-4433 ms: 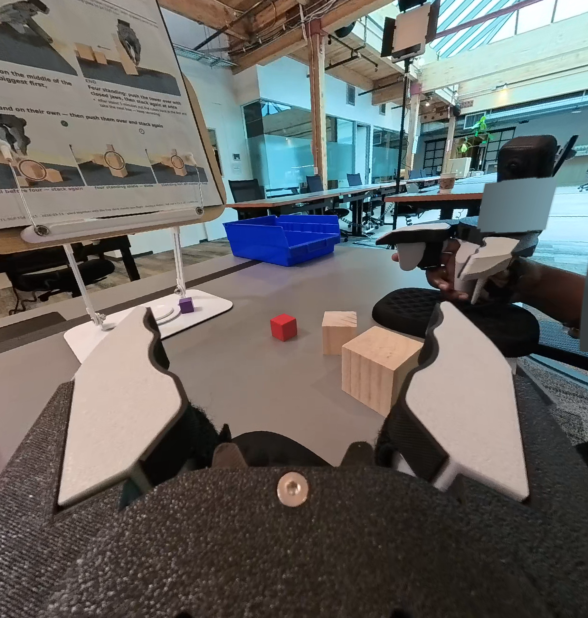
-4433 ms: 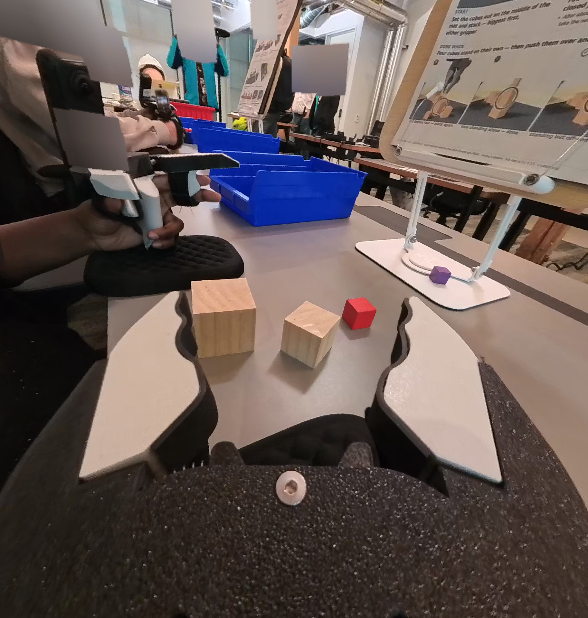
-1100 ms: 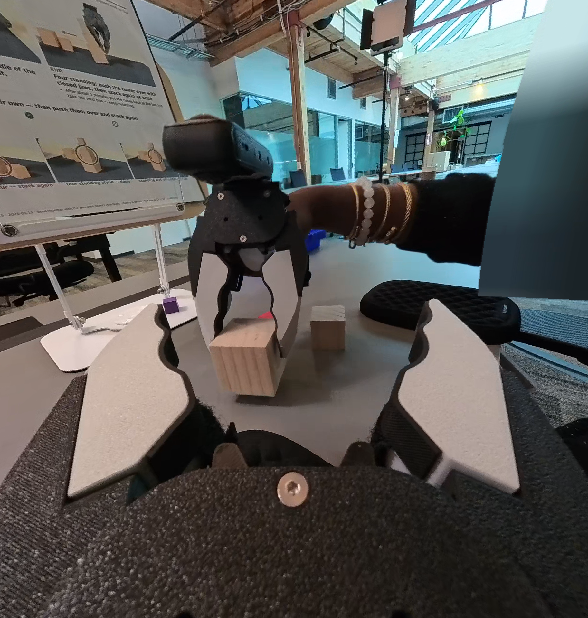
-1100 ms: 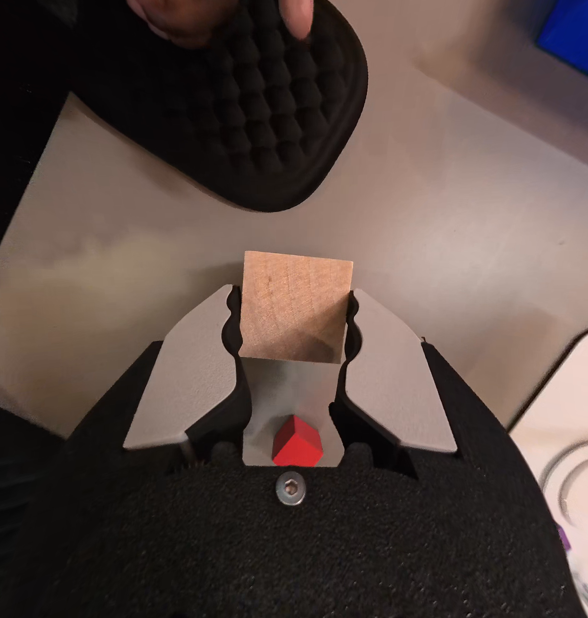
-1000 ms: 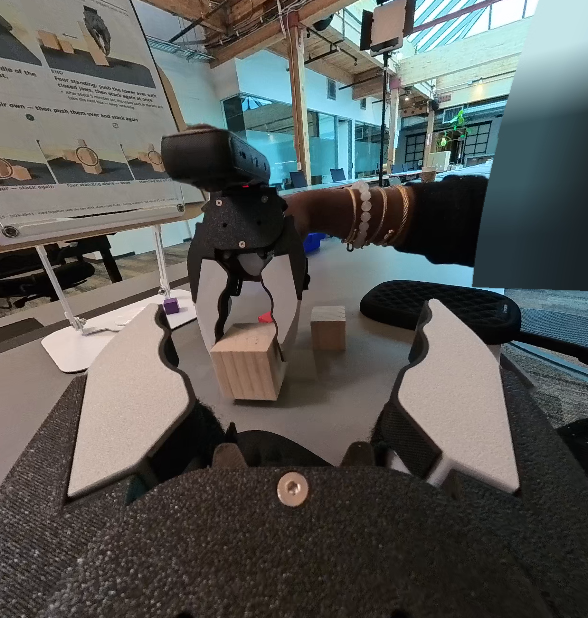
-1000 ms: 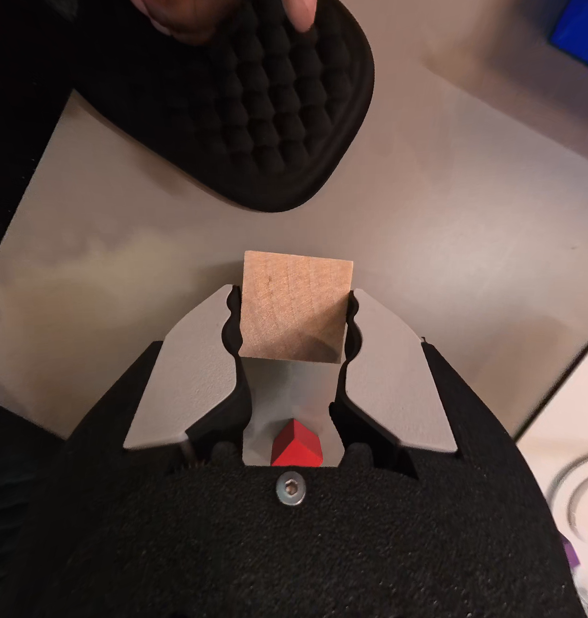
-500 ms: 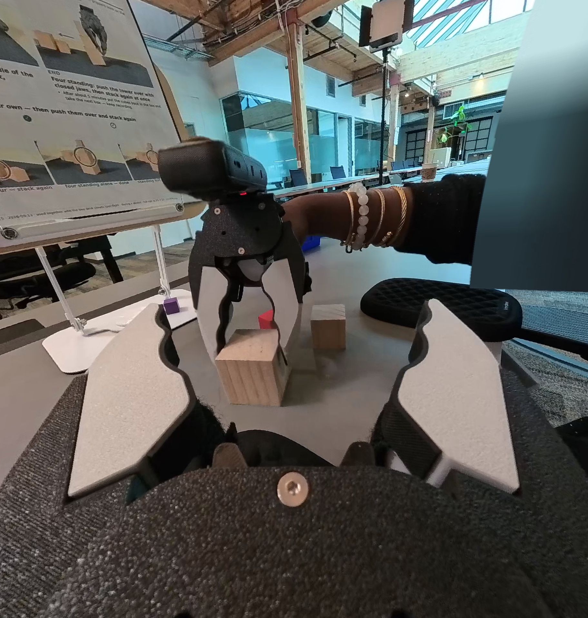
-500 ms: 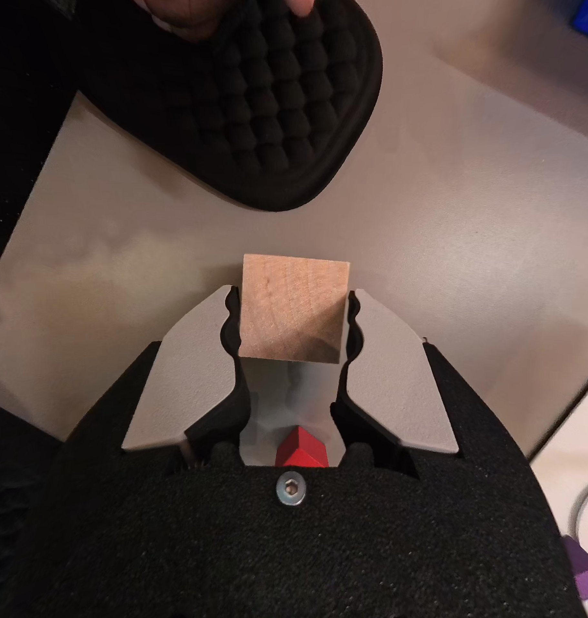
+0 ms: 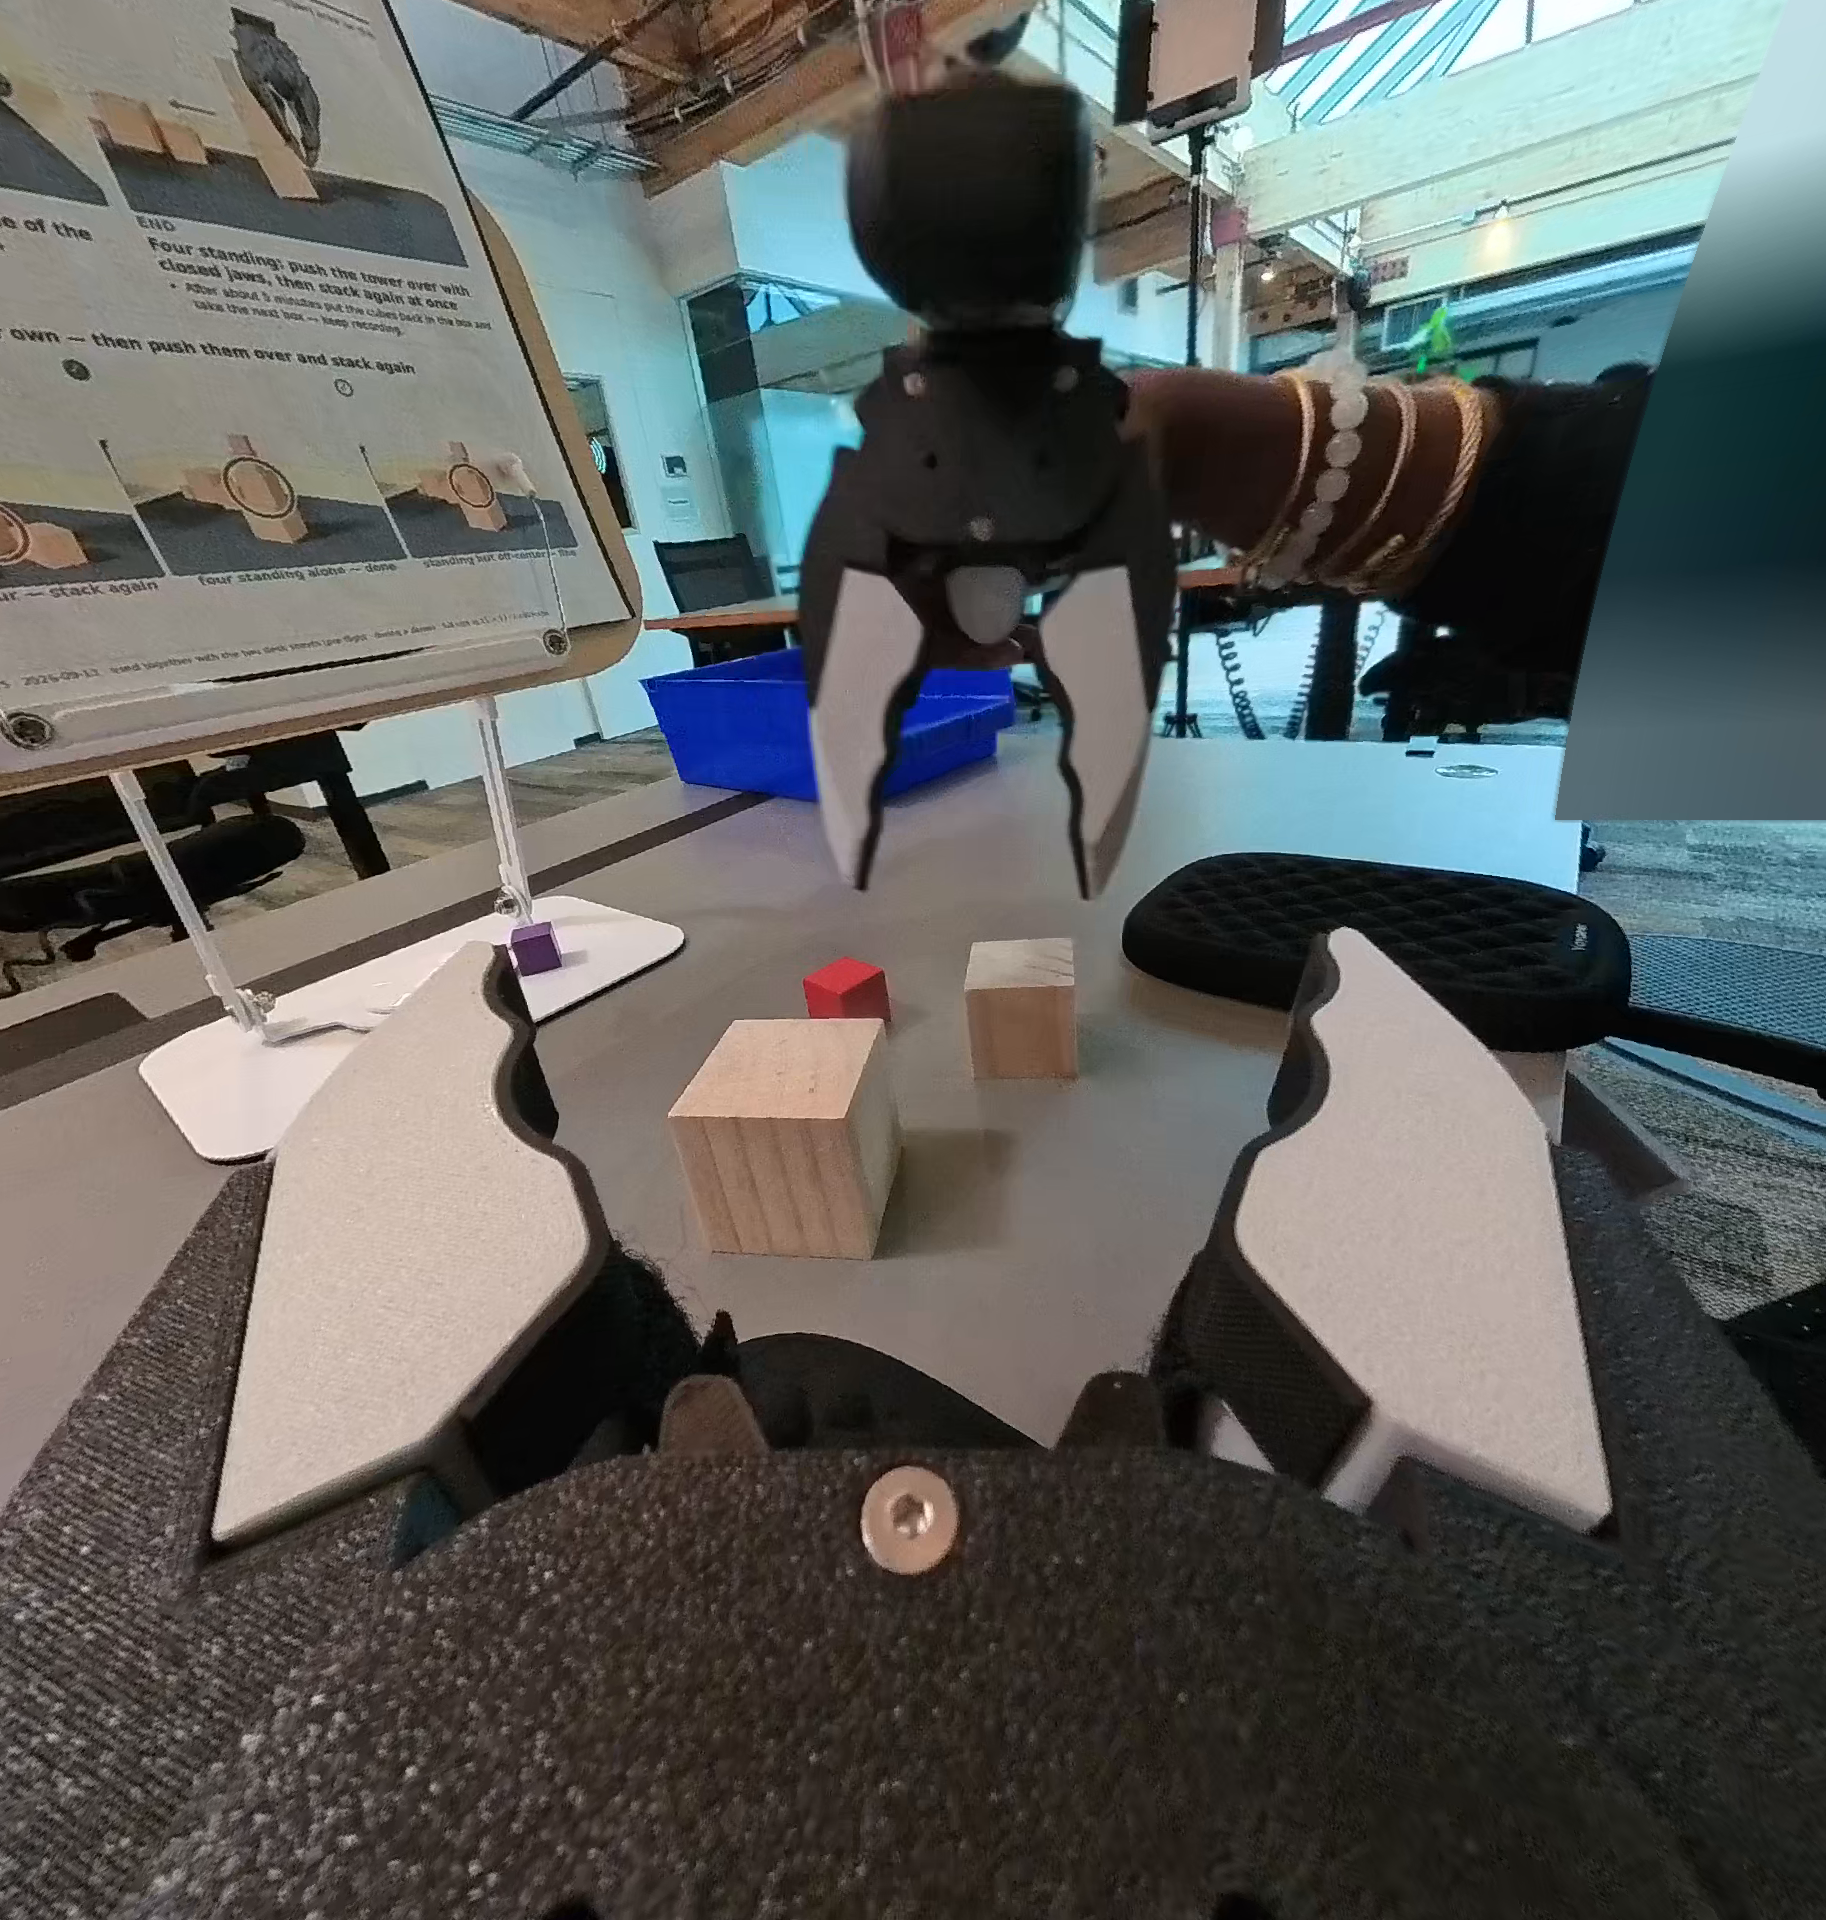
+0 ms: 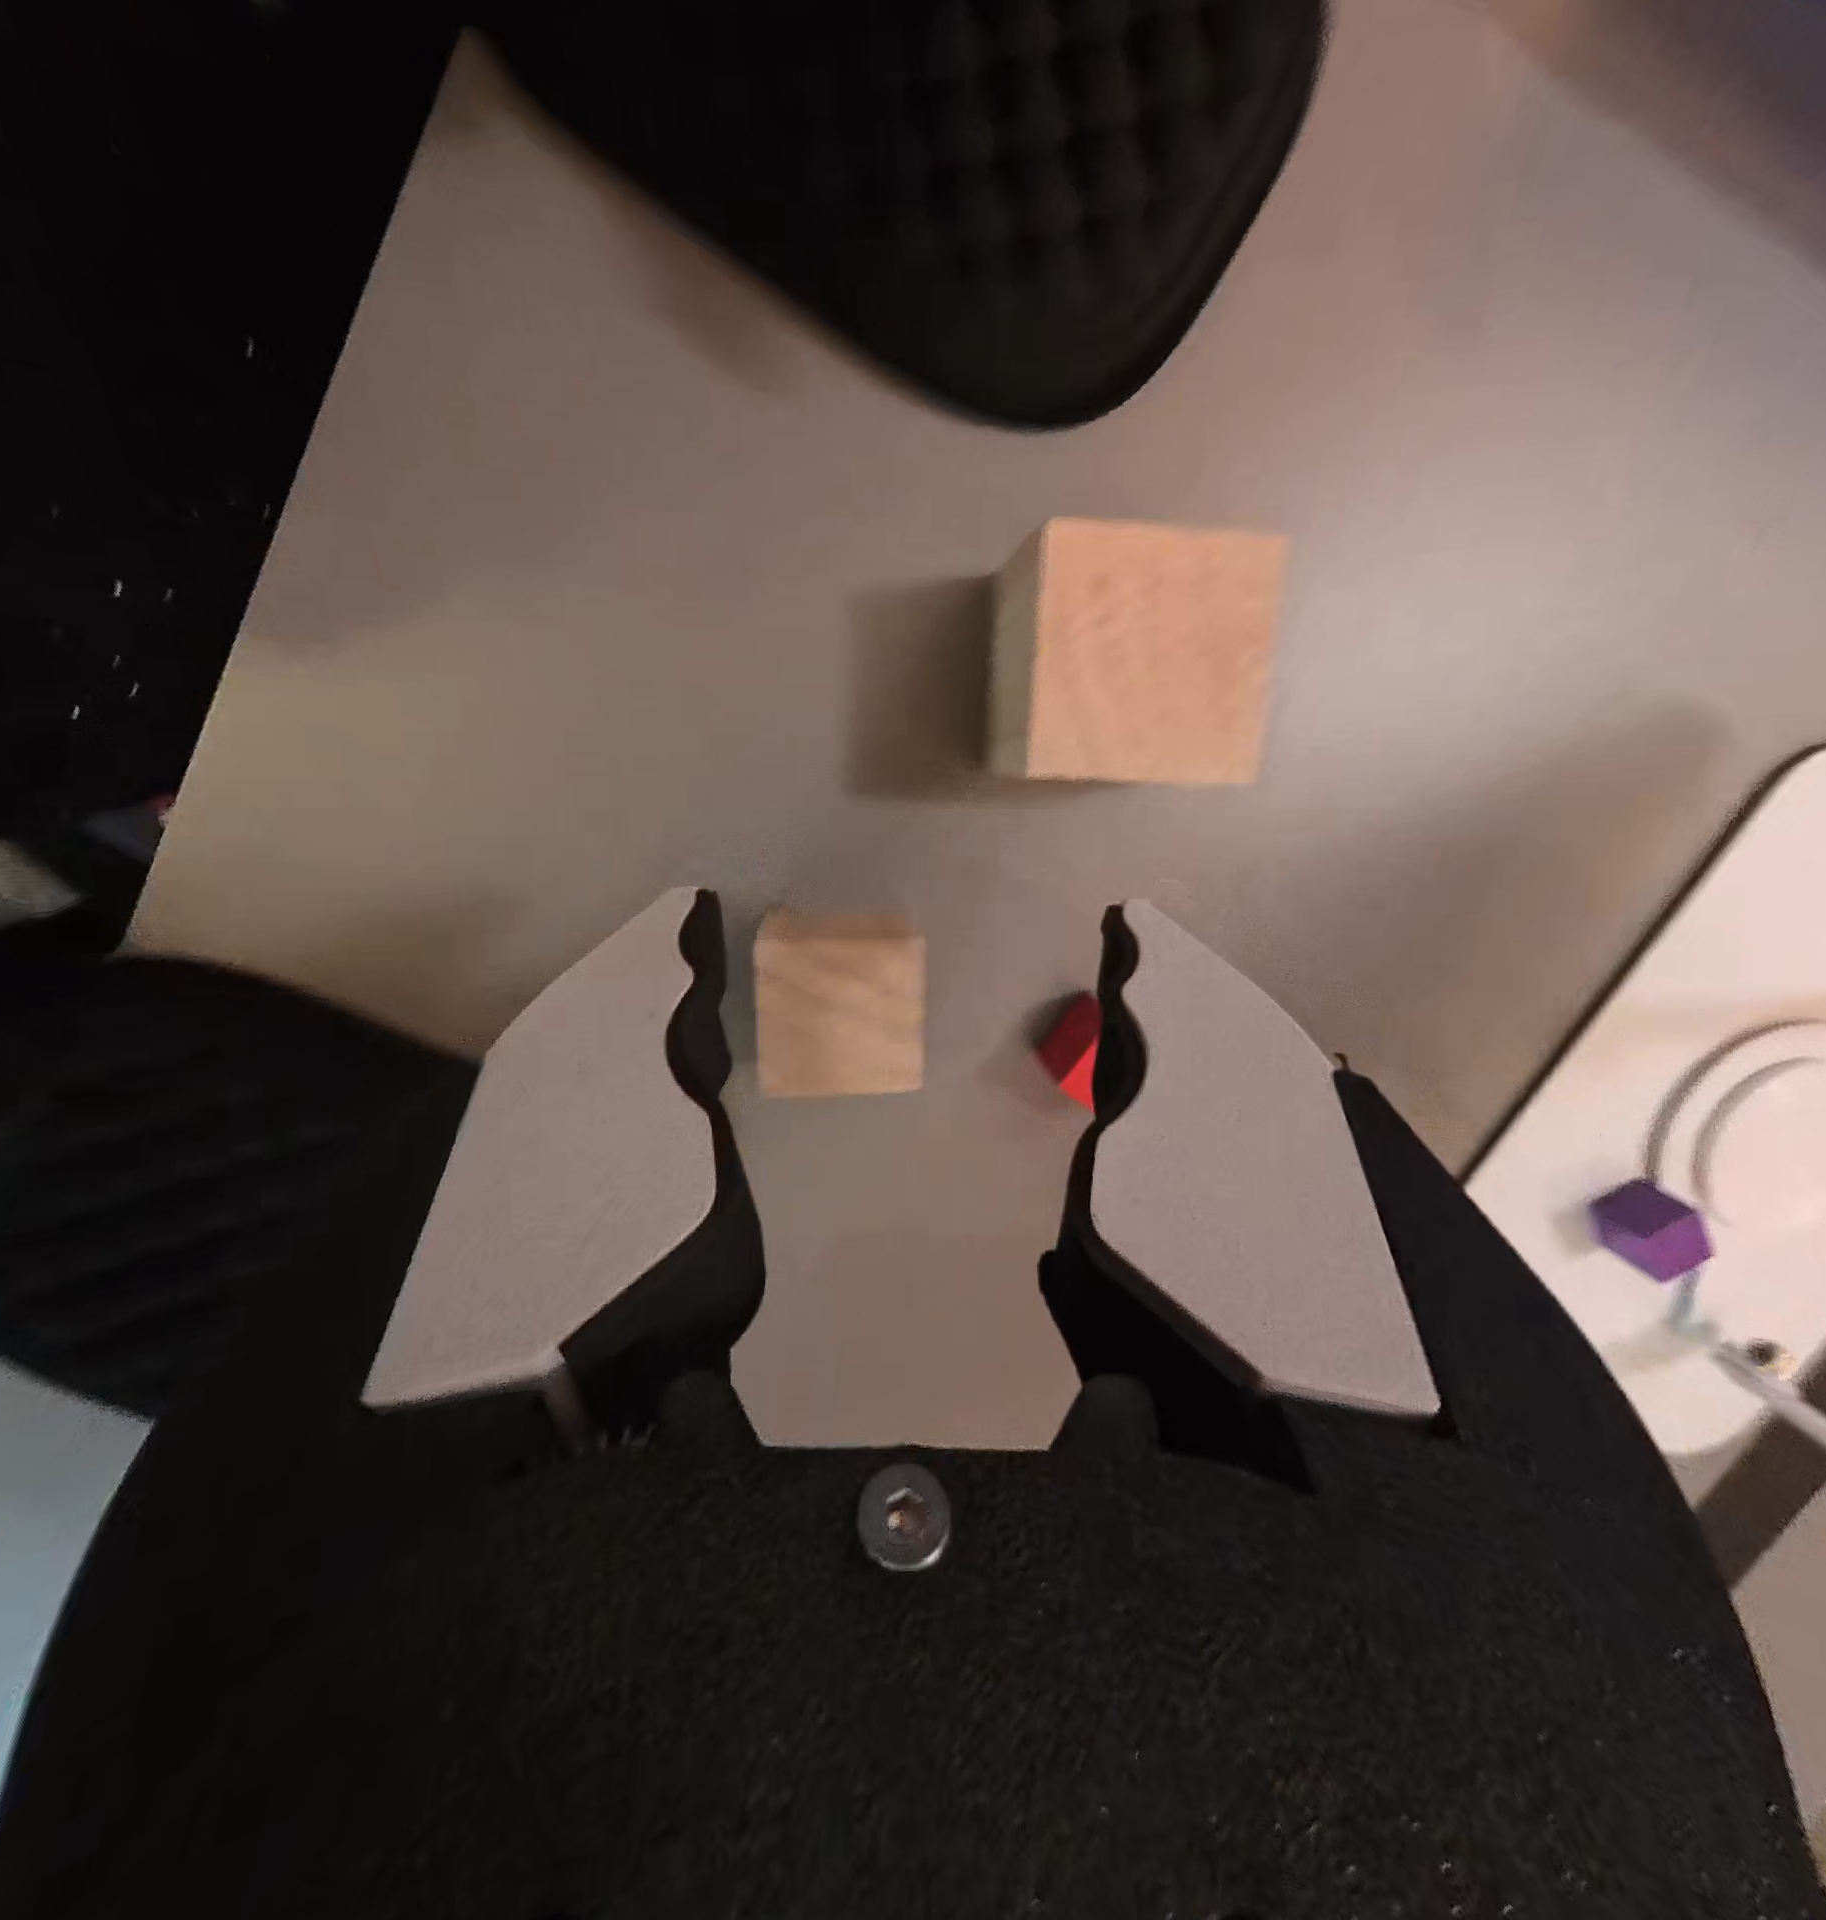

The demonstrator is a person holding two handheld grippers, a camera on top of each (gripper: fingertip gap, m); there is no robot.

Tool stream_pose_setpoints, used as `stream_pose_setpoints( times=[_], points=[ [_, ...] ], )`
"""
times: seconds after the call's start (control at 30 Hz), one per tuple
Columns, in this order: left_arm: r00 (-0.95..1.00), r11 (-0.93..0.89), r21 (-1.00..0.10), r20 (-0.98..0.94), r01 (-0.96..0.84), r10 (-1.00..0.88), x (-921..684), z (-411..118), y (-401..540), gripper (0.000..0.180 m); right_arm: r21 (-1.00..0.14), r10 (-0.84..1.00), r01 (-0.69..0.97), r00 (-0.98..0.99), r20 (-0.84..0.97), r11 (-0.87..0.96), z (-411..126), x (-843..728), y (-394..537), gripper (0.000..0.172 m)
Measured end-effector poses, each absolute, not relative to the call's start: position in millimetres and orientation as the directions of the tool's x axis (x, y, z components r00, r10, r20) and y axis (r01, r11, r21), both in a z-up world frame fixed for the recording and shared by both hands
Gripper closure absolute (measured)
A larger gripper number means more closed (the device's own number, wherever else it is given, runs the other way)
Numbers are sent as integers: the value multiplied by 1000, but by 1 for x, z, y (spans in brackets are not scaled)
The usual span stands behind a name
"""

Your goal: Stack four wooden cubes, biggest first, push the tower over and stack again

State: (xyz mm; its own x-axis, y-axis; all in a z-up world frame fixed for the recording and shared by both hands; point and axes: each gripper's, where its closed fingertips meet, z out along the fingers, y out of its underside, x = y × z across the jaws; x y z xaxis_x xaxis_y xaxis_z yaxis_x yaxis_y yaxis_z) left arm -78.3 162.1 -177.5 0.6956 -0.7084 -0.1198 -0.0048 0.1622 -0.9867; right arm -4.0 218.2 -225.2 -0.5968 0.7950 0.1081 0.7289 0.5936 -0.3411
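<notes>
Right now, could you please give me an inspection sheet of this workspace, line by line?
Surface: grey table, flat, bare between items.
Job's things: large wooden cube nearest the left tool; smaller wooden cube and red cube behind it, all standing apart on the table; purple cube on the white stand base.
Clutter: black textured pad at the table edge; blue bin farther back.
Grippers: left tool open, empty; right tool open, empty, raised above the cubes.
Cables: nothing seen on the table.
Surroundings: instruction board on the stand; open office with desks and chairs behind.
</notes>
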Motion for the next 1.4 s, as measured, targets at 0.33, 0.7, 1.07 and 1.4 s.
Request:
stream_pose_setpoints(
  times=[0.33, 0.7, 1.07, 1.4],
  points=[
    [695, 161, -987, -118, -3, -709, -78, -177, 162, 45, -121, 802, 793, -594, 63, 597, -275, 30, 227, 111],
    [693, 160, -987, -114, 1, -712, -79, -177, 162, 46, -149, 820, 808, -571, 35, 569, -269, 26, 229, 128],
    [692, 162, -987, -117, 0, -713, -78, -177, 161, 46, -189, 817, 795, -564, 119, 576, -203, -27, 222, 128],
    [691, 160, -987, -104, 17, -716, -80, -176, 161, 47, -141, 815, 803, -570, 105, 580, -210, -55, 225, 128]
  ],
)
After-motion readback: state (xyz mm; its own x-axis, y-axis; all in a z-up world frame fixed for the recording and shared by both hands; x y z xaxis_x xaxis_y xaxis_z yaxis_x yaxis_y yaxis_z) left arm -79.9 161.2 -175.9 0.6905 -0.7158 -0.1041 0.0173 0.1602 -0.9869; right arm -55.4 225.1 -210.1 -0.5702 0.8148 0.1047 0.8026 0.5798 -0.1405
